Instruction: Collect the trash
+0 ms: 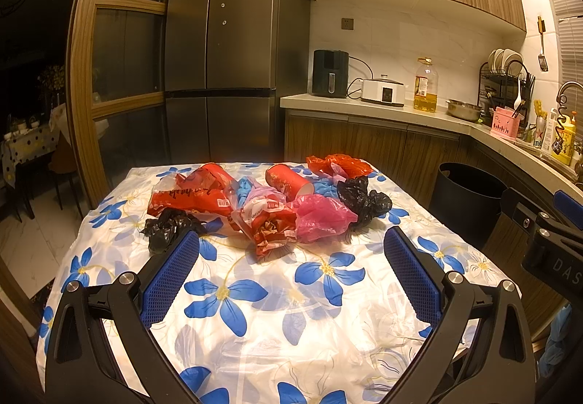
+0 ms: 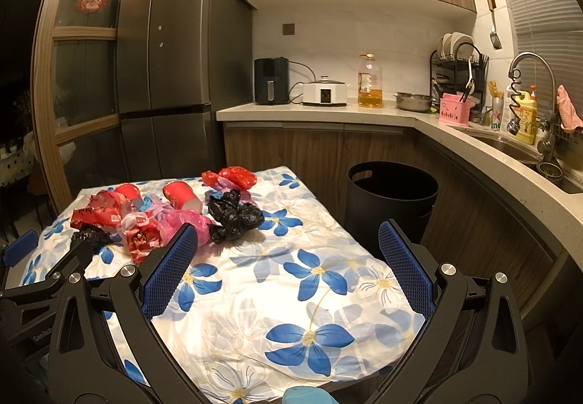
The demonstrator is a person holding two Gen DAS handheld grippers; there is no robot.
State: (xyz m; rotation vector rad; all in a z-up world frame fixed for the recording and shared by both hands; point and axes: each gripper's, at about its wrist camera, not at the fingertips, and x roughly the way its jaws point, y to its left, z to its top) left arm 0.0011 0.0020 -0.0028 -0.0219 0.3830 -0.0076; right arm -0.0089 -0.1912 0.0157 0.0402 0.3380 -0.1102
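Observation:
A heap of trash lies on the far half of the flowered tablecloth (image 1: 291, 294) (image 2: 291, 294): red wrappers (image 1: 189, 198) (image 2: 96, 216), a tipped red paper cup (image 1: 289, 180) (image 2: 180, 198), a pink bag (image 1: 324, 216), black bags (image 1: 362, 200) (image 2: 233, 214) and a red bag (image 1: 342, 163) (image 2: 231, 176). A black bin (image 1: 468, 196) (image 2: 391, 200) stands on the floor right of the table. My left gripper (image 1: 291, 243) is open, just short of the heap. My right gripper (image 2: 288, 236) is open over bare cloth, right of the heap. Nothing sits between either pair of fingers.
A tall fridge (image 1: 233, 39) stands behind the table. The counter (image 2: 328, 109) at the right carries an air fryer (image 2: 271, 79), a cooker, an oil bottle (image 2: 370, 81), a steel bowl and a dish rack. A sink with a tap (image 2: 528, 76) is at far right.

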